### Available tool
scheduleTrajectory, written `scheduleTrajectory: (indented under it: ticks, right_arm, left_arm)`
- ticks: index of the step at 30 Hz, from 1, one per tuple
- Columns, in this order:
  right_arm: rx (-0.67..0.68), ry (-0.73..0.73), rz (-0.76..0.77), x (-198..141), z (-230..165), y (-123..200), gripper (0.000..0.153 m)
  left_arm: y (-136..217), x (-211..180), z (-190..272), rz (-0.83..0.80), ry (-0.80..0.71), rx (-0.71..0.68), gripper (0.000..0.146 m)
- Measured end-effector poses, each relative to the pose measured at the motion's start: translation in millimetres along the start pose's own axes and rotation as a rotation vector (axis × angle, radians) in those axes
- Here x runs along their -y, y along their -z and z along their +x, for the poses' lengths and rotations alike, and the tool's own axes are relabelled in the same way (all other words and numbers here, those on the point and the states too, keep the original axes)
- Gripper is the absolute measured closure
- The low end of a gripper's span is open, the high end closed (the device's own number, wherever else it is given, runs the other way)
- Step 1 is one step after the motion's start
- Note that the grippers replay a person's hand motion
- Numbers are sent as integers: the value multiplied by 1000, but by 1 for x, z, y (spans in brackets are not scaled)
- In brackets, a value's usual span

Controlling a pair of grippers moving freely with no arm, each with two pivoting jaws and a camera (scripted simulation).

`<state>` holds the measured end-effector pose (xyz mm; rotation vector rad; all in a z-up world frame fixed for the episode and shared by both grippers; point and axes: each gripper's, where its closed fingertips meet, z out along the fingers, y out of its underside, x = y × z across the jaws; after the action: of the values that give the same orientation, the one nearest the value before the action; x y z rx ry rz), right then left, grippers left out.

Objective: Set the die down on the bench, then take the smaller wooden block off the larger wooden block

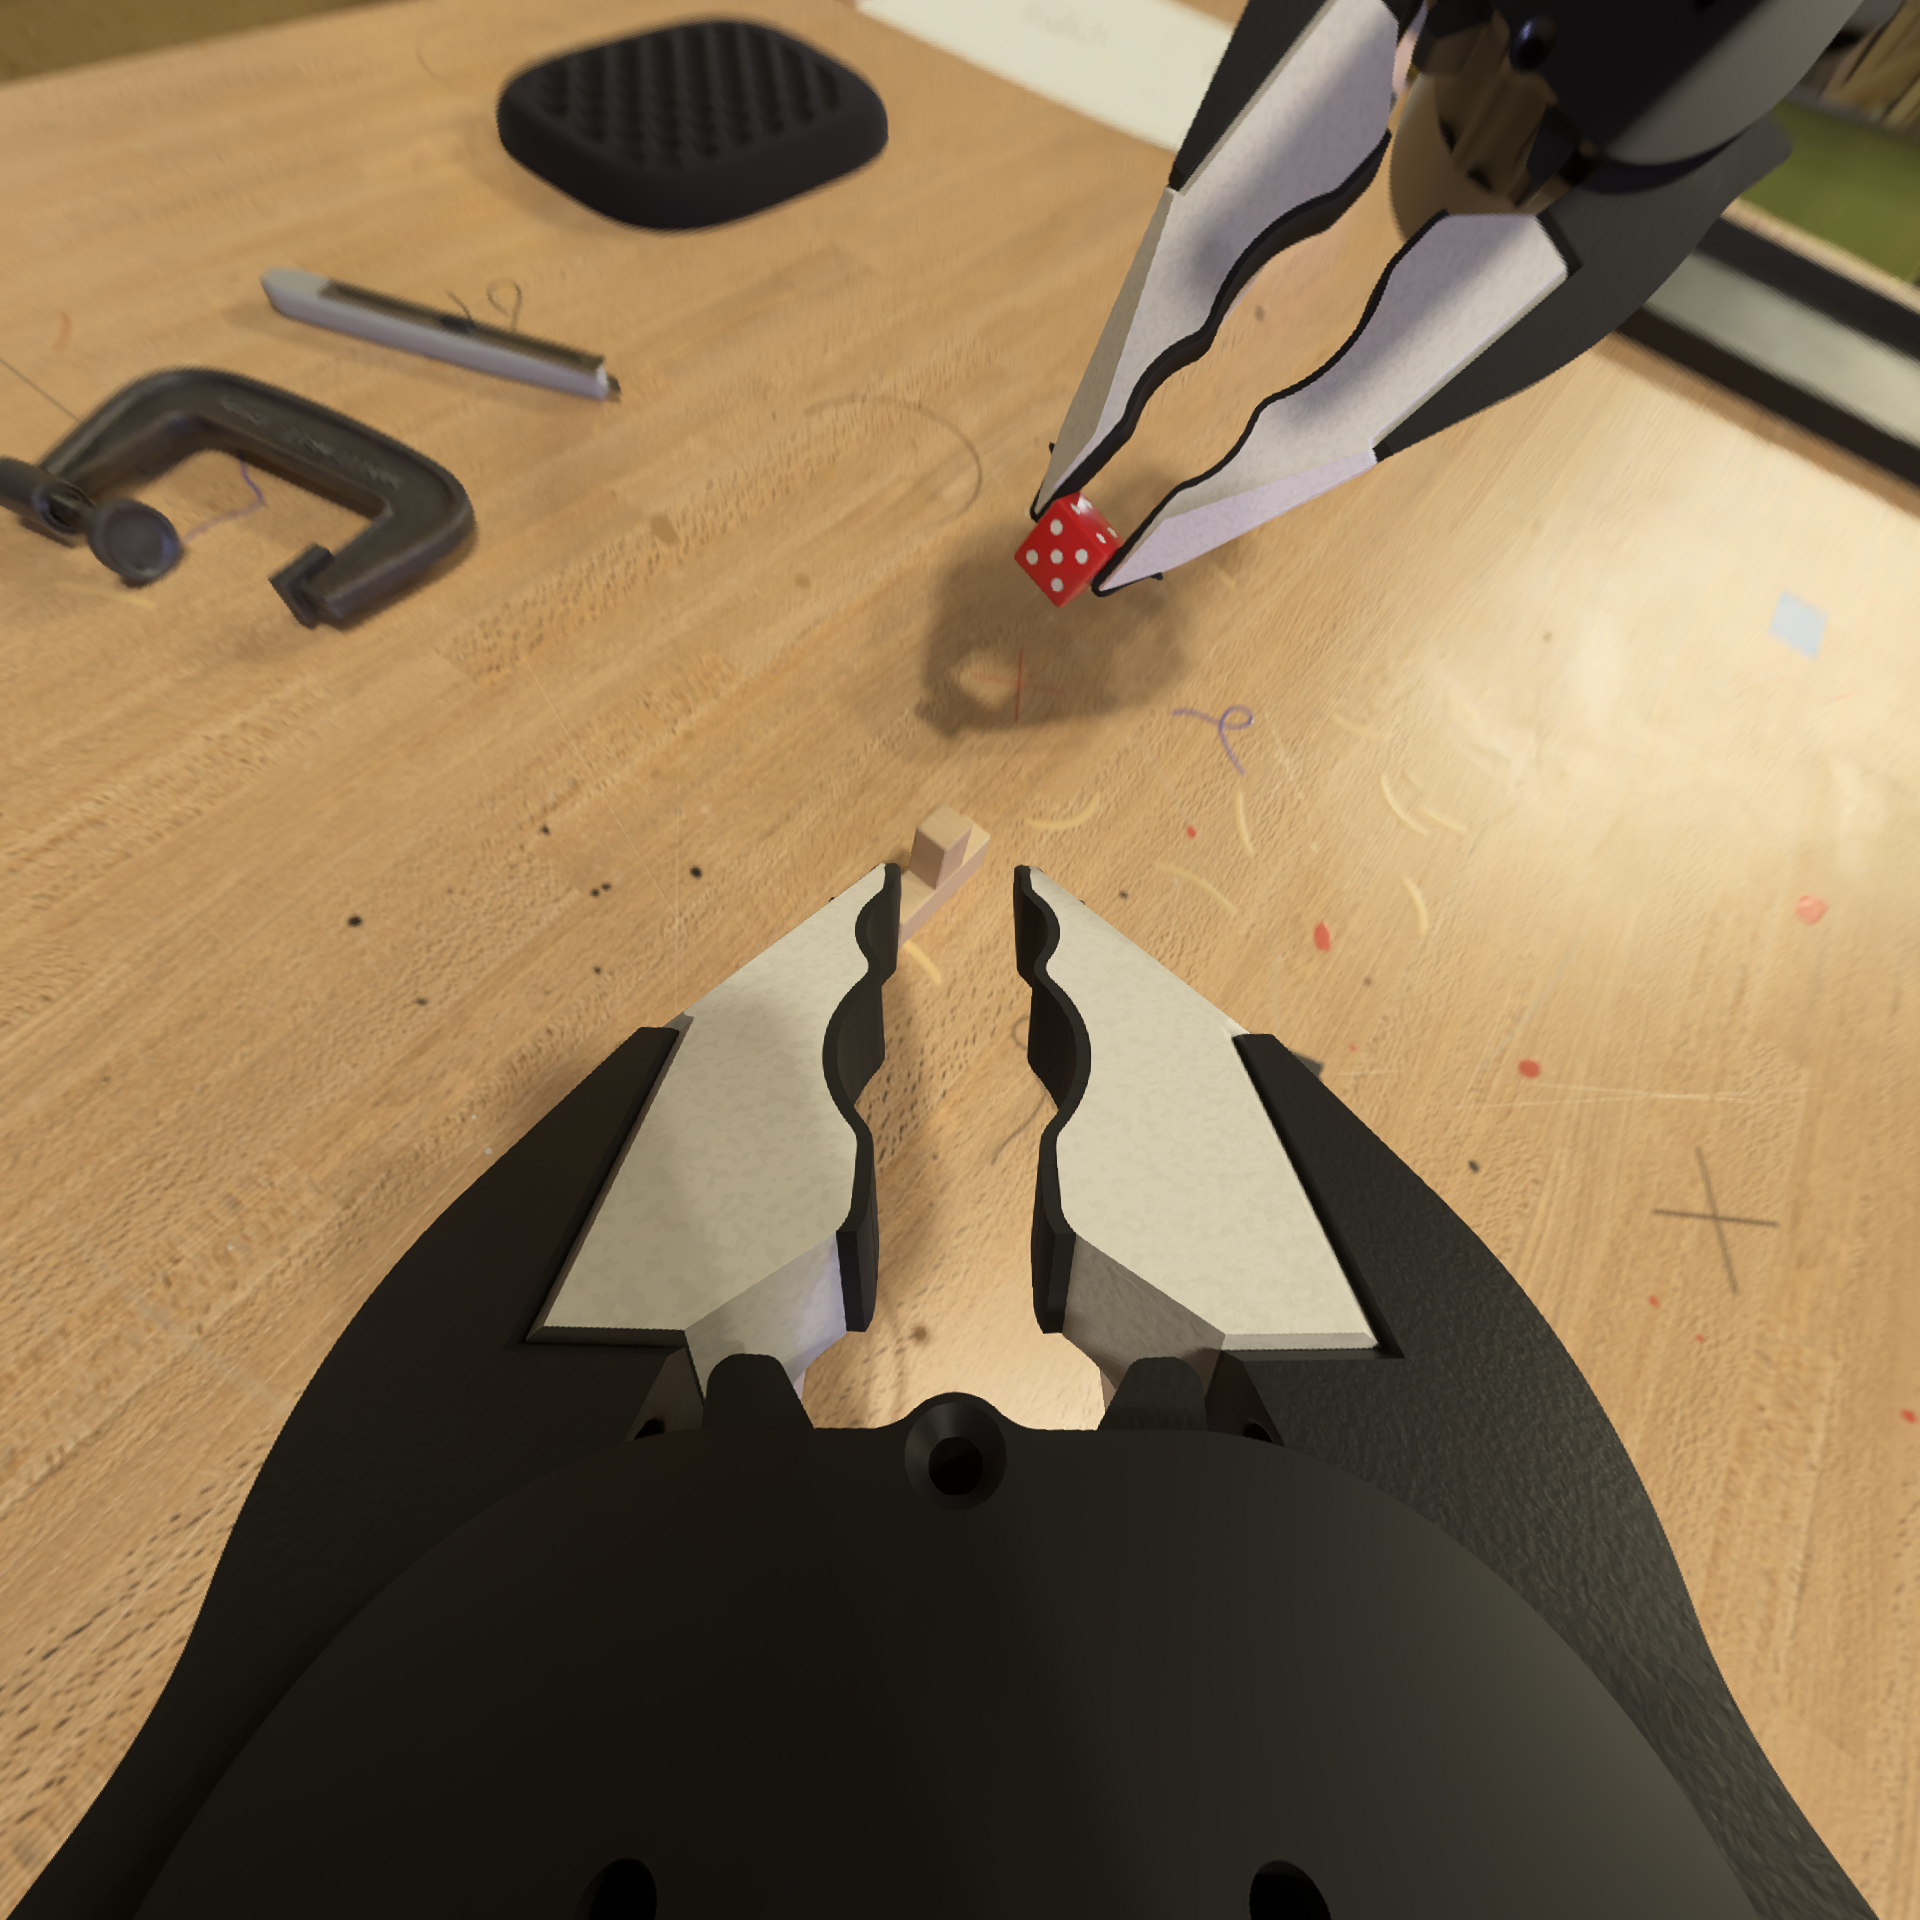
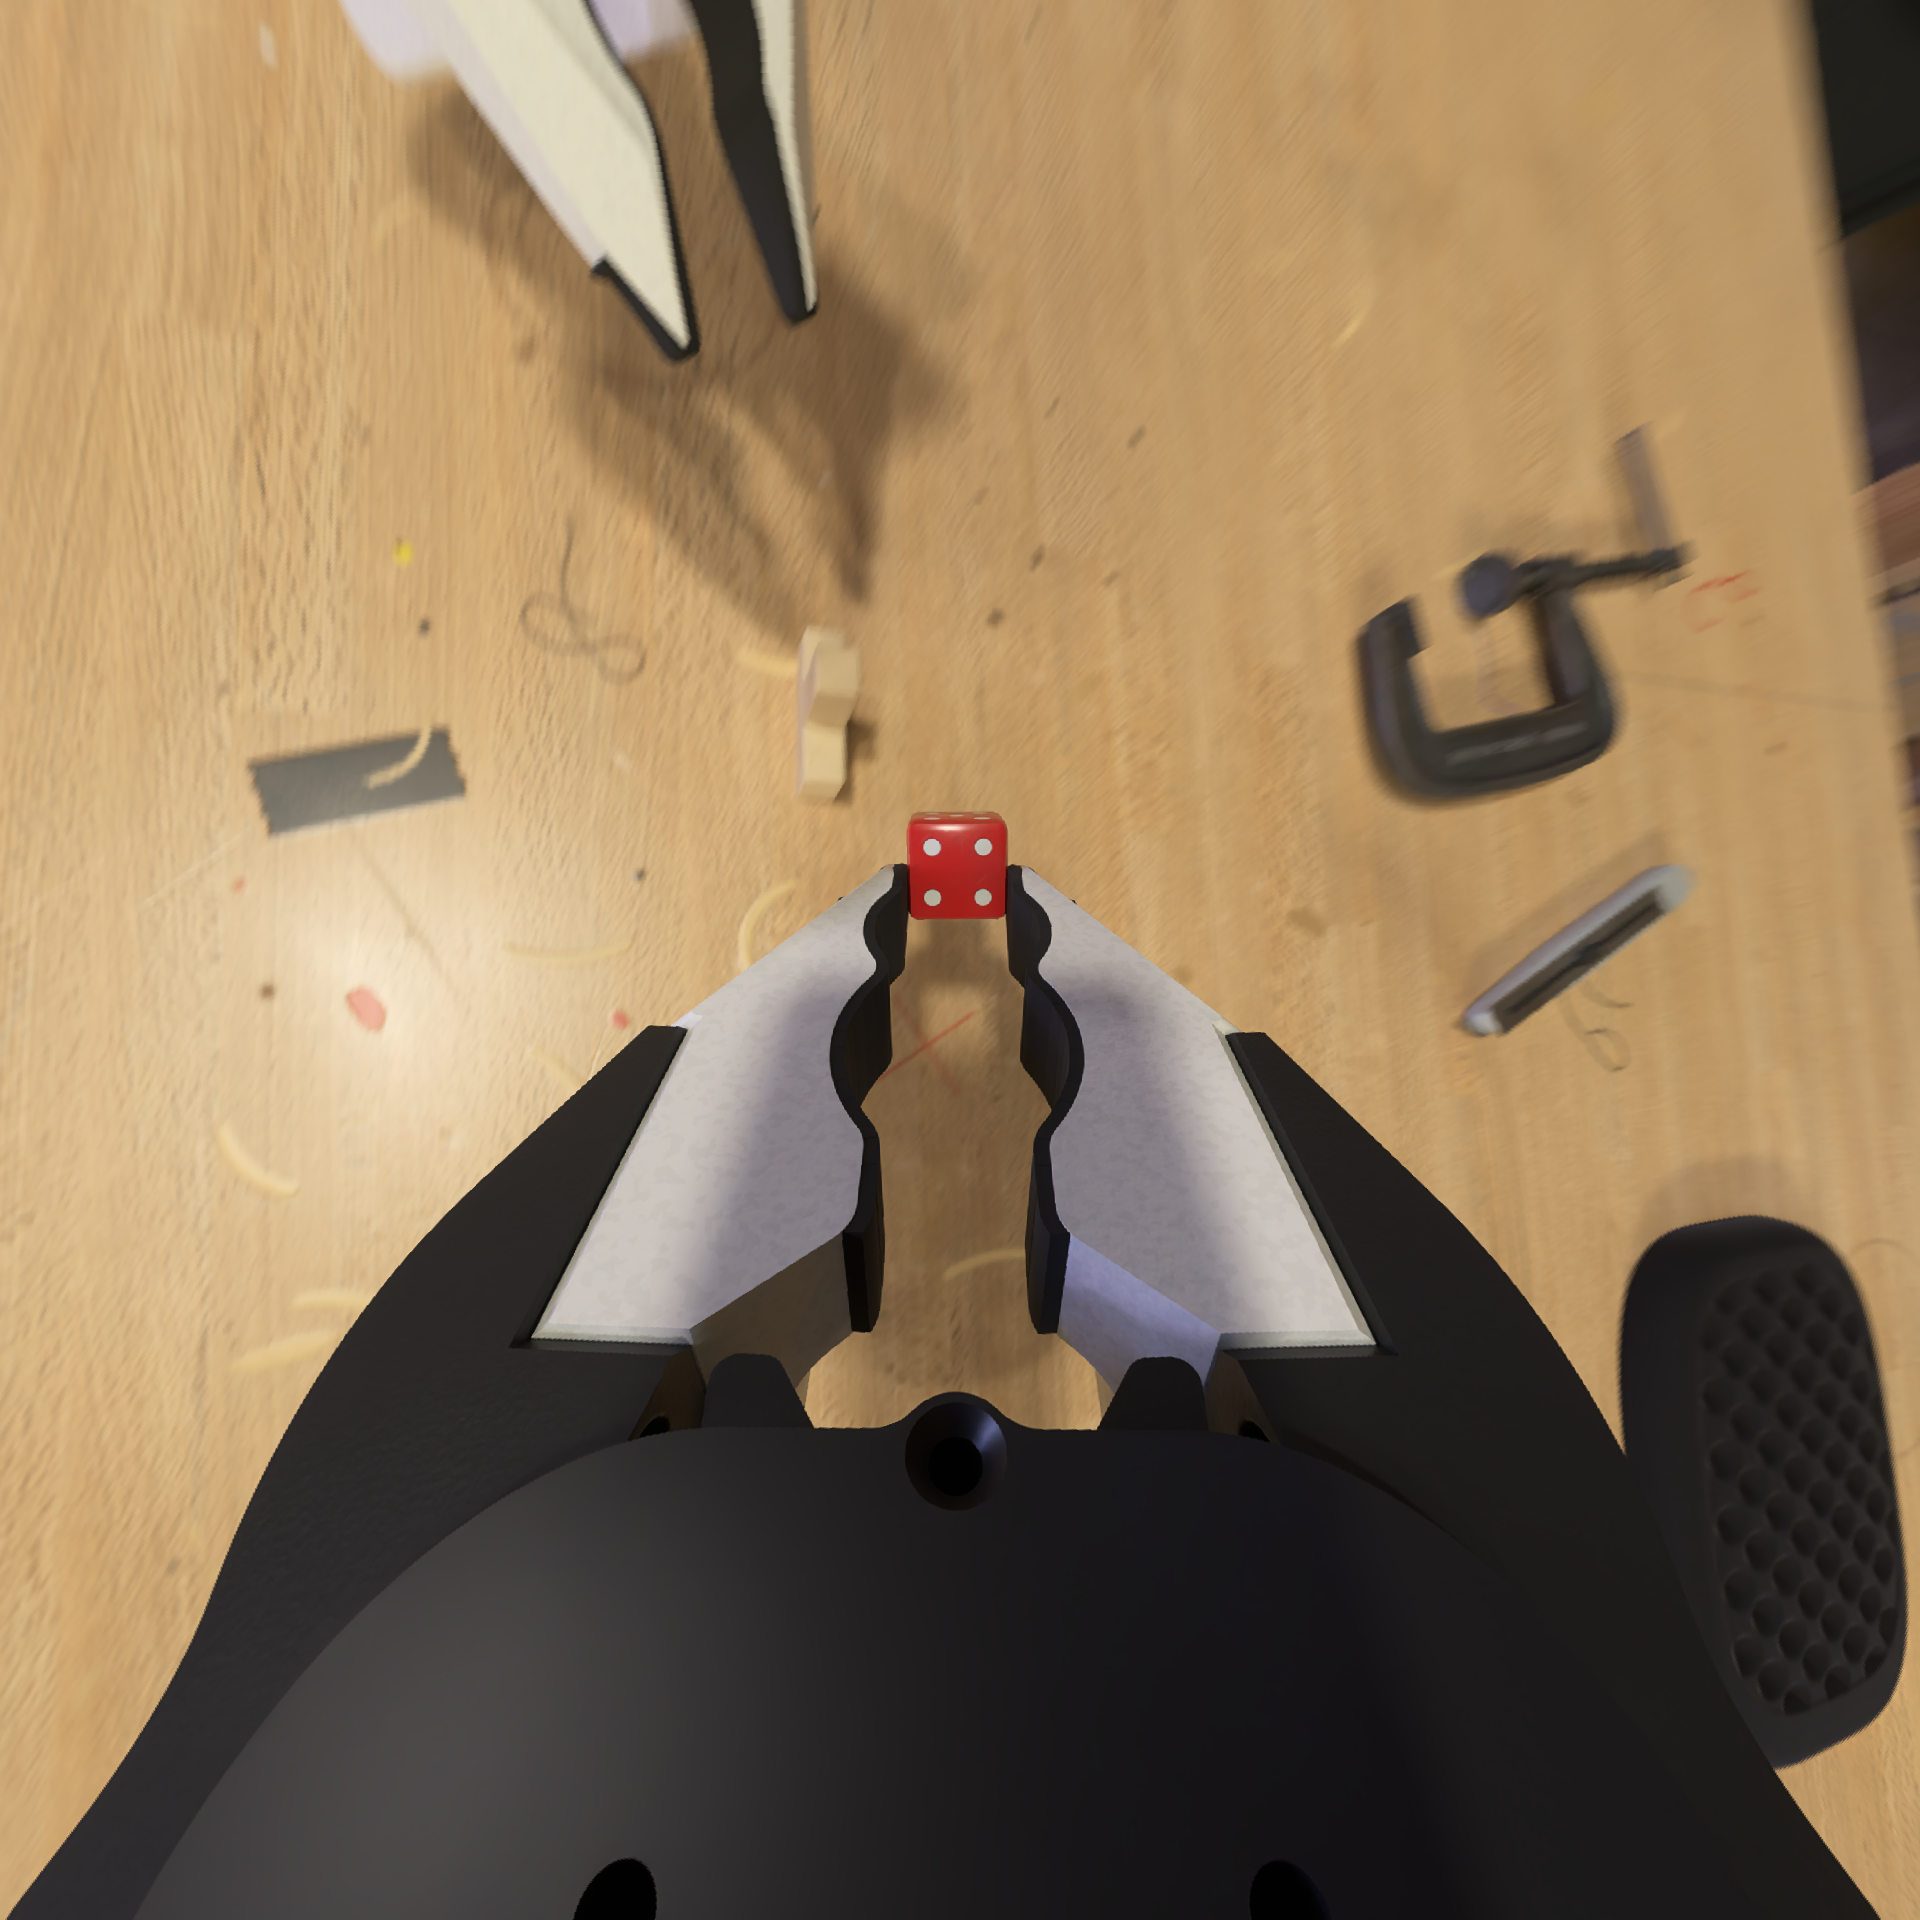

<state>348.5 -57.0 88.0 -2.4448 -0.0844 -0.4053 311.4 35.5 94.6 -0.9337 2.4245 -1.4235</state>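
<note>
My right gripper [image 2: 956,883] is shut on a red die [image 2: 957,865] with white pips and holds it above the wooden bench [image 2: 312,468]. In the left wrist view the right gripper [image 1: 1075,545] comes in from the upper right with the die [image 1: 1065,548] at its tips, its shadow below. A small wooden block [image 1: 933,844] sits on a larger, longer wooden block [image 1: 940,883], just beyond my left gripper [image 1: 956,883], which is open and empty above the bench. The blocks [image 2: 826,712] also show in the right wrist view, with the left gripper [image 2: 743,322] beyond them.
A dark C-clamp [image 1: 260,488], a grey utility knife [image 1: 436,332] and a black ribbed pad [image 1: 691,120] lie at the far left. A grey tape strip [image 2: 356,779] lies on the bench. A dark rail [image 1: 1787,343] runs along the right edge.
</note>
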Motion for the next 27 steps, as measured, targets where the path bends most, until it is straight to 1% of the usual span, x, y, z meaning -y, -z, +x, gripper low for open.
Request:
scheduleTrajectory:
  ticks: [1,4,7,13,20,23,25,27]
  right_arm:
    - [34,8,-58,-7,-6,-5,134]
    - [129,-12,-153,-20,-21,-22,134]
    - [170,-30,-246,-33,-25,-35,134]
    - [220,-35,-358,-45,-28,-53,134]
    - [257,-78,-373,-44,-31,-57,134]
    - [239,-87,-365,-42,-27,-53,122]
    - [215,-94,-309,-29,-23,-49,120]
    - [208,-102,-228,-11,-22,-48,122]
  left_arm:
    - [-4,-5,0,-24,-8,4,124]
    - [-13,-13,0,-52,-2,2,123]
    - [-15,-16,0,-53,4,-6,123]
    - [-18,-24,-4,-59,15,-5,121]
    - [-19,-28,-7,-63,18,-8,119]
    - [-19,-26,-9,-47,31,-9,118]
    - [-18,-26,-12,-42,30,5,117]
    - [-19,-27,-14,-41,23,14,117]
